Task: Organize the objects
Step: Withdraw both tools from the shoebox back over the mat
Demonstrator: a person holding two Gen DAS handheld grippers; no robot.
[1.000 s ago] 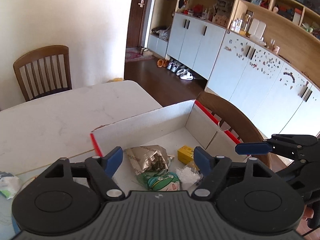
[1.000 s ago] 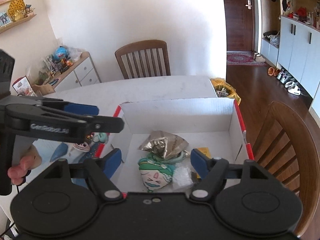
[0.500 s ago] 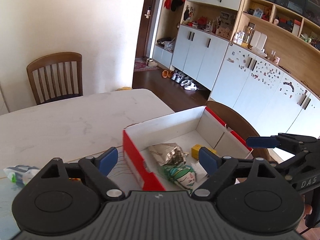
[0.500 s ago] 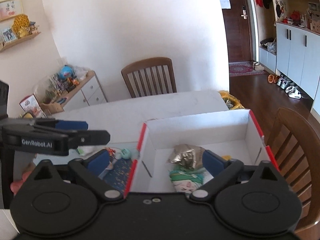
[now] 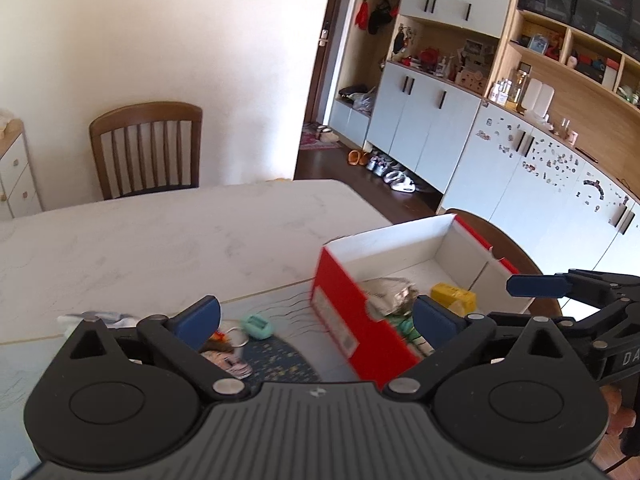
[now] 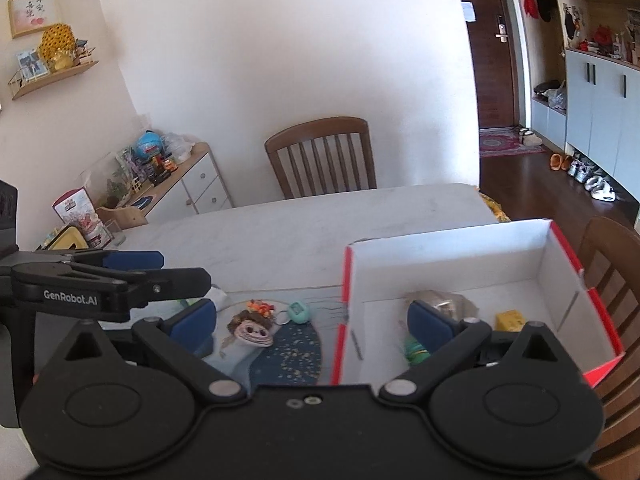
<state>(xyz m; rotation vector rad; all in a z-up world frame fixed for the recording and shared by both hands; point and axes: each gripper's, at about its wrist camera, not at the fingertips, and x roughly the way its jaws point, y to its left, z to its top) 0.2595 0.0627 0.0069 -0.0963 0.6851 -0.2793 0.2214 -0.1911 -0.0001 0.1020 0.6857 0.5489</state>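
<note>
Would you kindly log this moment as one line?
left gripper: opening, empty | right gripper: open, empty | box: holds items | doll: outside

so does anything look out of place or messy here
A few small things are left outside the red box: a doll-face toy and a teal keychain lie loose on the mat beside it. Nothing looks spilled or damaged.

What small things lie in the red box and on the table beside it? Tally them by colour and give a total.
Silver: 1, crinkled bag
Yellow: 1, small block
Green: 1, pouch
Mint: 1, toy
Pink: 1, doll-face charm
White: 1, packet
Total in view: 6
</note>
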